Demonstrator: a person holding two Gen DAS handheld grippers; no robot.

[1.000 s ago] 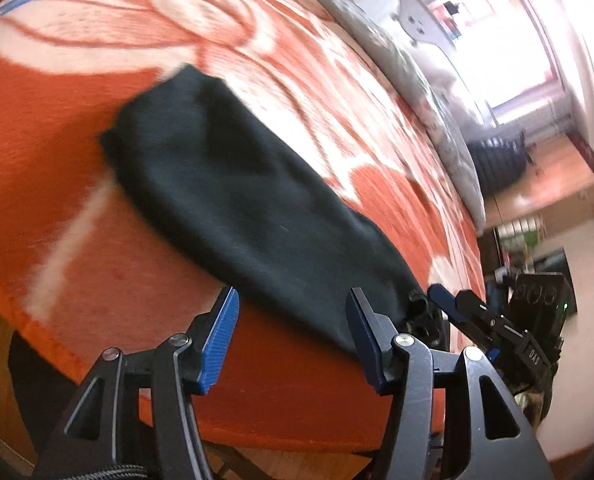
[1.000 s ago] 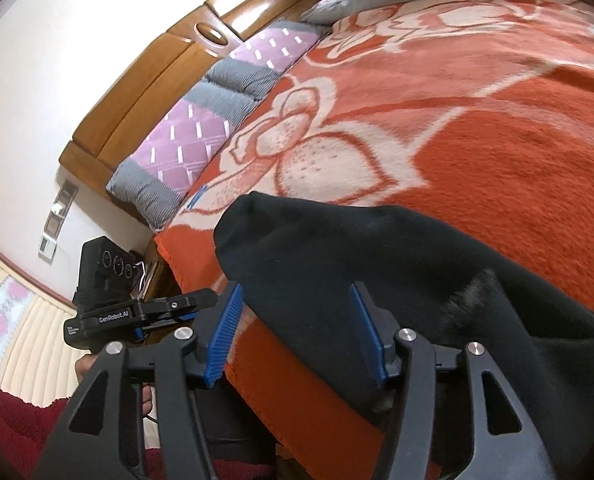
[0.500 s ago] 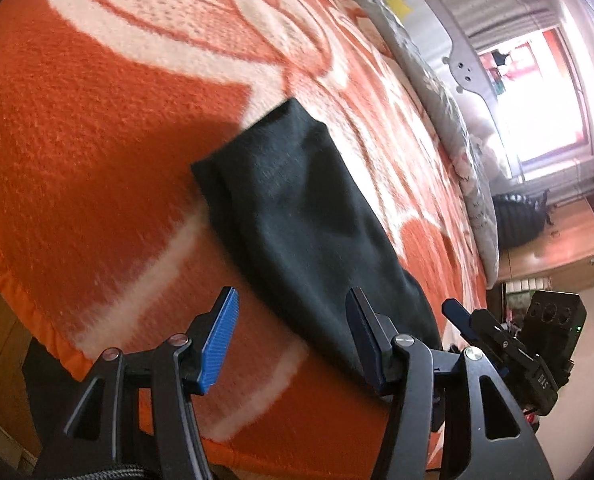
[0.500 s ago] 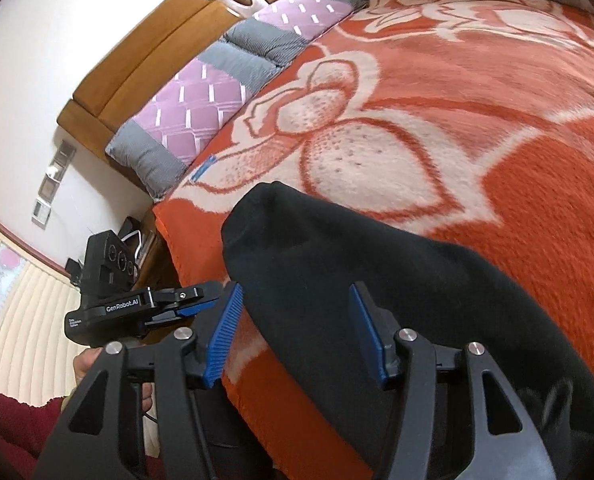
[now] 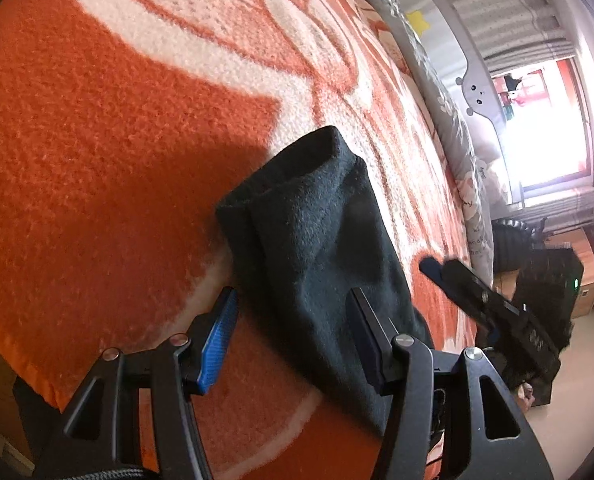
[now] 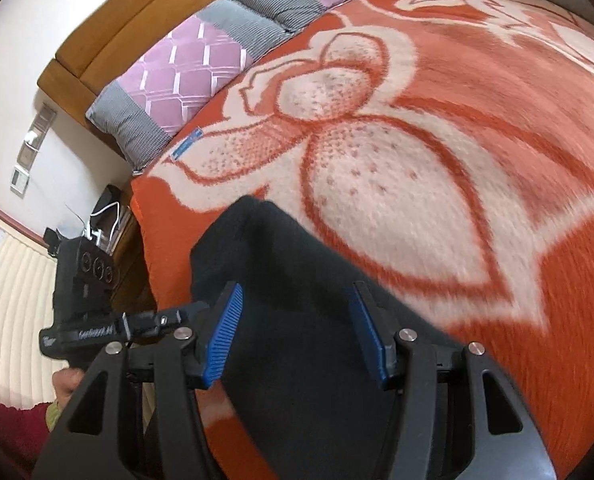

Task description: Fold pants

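Both our grippers have closed in on the pants (image 5: 321, 248) since a second ago, left gripper (image 5: 293, 340) and right gripper (image 6: 297, 332) spread wide and empty over dark cloth lying in a narrow folded strip near the orange blanket's (image 5: 97, 140) edge, so we judge a final fold remains.

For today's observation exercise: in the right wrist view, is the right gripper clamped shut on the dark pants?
No: the right gripper stands wide open, its blue pads apart above the dark pants on the orange blanket.
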